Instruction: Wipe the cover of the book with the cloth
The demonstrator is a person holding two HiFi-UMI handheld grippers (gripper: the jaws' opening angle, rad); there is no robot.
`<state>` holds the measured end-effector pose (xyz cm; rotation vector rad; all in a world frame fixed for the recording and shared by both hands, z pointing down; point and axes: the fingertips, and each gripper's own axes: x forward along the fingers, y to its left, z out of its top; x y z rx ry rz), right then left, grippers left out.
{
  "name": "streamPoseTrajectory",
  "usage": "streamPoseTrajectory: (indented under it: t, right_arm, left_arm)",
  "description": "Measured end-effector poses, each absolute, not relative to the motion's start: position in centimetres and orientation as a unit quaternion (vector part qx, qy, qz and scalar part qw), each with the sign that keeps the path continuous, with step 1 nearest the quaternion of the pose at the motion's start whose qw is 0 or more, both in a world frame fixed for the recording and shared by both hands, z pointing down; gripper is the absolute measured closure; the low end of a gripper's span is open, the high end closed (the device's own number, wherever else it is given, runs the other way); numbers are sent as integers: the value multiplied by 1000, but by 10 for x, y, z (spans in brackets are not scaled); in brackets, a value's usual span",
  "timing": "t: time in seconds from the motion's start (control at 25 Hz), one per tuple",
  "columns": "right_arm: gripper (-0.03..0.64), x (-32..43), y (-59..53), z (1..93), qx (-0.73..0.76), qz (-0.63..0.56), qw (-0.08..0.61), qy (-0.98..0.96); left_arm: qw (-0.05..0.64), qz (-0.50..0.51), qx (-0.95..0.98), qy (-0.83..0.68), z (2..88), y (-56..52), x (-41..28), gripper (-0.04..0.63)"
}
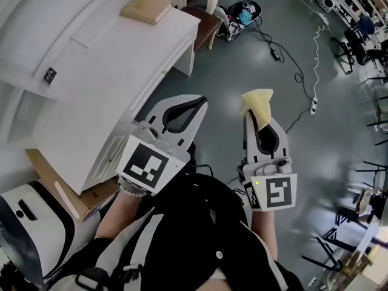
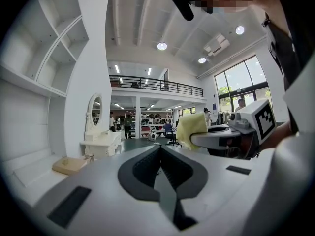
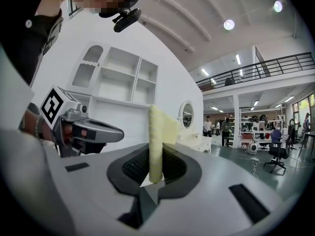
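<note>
Right gripper view: cloth clamped, book not touched.

Right claw (image 3: 153, 167) is closed on a yellow cloth (image 3: 157, 132). The cloth stands upright between the jaws and sticks out past their tips. Left claw (image 1: 195, 103) is beside the right claw, on its left, with jaws fully together and nothing between them. Both claws are over the grey floor (image 1: 315, 162) and do not touch the furniture. A white desk (image 1: 115, 71) stands ahead and to the left of the left claw. The tan book (image 1: 145, 8) lies flat on the far end of the desk top, well apart from both claws and from the cloth. Behind the jaws, each claw carries its marker cube on top.
</note>
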<state>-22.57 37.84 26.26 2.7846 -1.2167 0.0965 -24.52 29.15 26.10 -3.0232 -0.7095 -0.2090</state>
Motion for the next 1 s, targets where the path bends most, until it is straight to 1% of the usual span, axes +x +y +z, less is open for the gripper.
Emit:
streamPoseTrajectory:
  t: [0.52, 0.76, 1.0]
  right_arm:
    - [584, -89, 332, 250, 912, 29, 53, -406]
    - [584, -52, 307, 251, 905, 28, 55, -420]
    - [584, -34, 289, 258, 896, 32, 56, -438]
  left_arm:
    - [18, -57, -973, -223, 244, 244, -107, 598]
    - [16, -58, -977, -207, 246, 218, -73, 597]
    - [16, -65, -981, -179, 253, 197, -60, 598]
